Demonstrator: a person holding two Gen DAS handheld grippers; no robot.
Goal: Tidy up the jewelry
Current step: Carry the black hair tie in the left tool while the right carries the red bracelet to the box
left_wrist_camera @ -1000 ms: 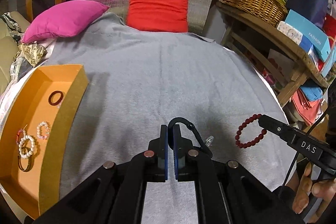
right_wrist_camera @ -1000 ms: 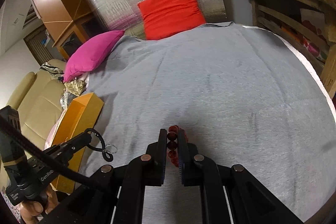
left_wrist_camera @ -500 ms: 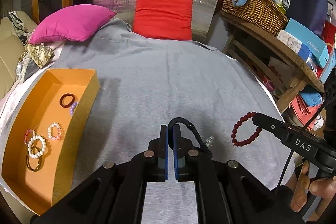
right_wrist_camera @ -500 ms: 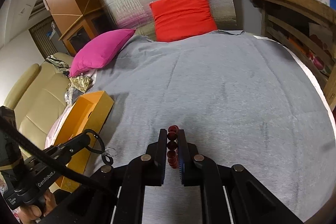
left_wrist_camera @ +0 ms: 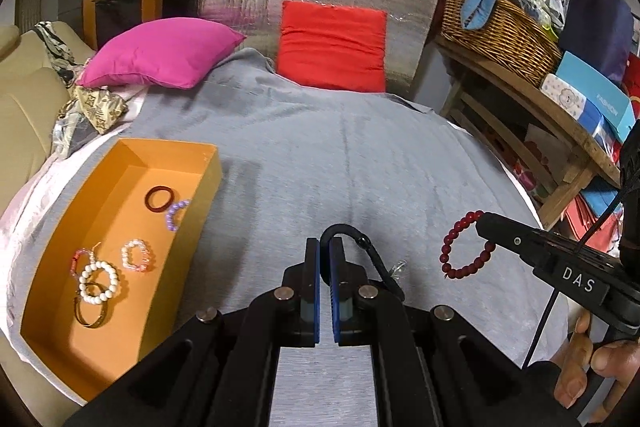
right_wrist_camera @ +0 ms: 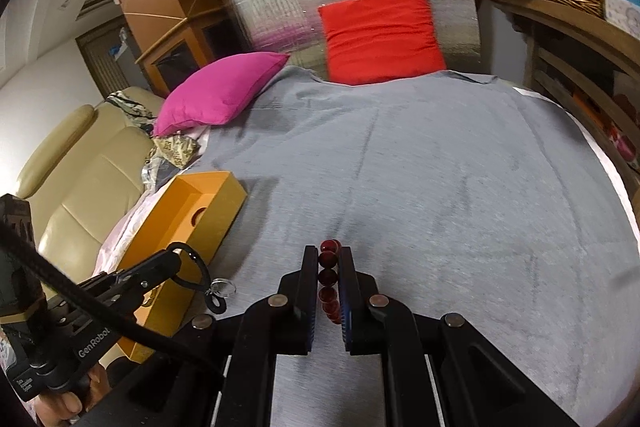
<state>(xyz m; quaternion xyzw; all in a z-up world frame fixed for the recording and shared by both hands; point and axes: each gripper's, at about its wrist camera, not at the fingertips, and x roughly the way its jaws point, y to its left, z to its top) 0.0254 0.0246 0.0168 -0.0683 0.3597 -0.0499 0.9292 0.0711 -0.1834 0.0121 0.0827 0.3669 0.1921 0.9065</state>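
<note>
Even indoor light, strong fisheye bending, black corners, slight blur.

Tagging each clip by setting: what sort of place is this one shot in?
Most likely a lived-in home, a living room or storage corner. A beige sofa sits beside the grey-covered surface, cushions lean at the back, and a wooden shelf holds a wicker basket and boxes.
</note>
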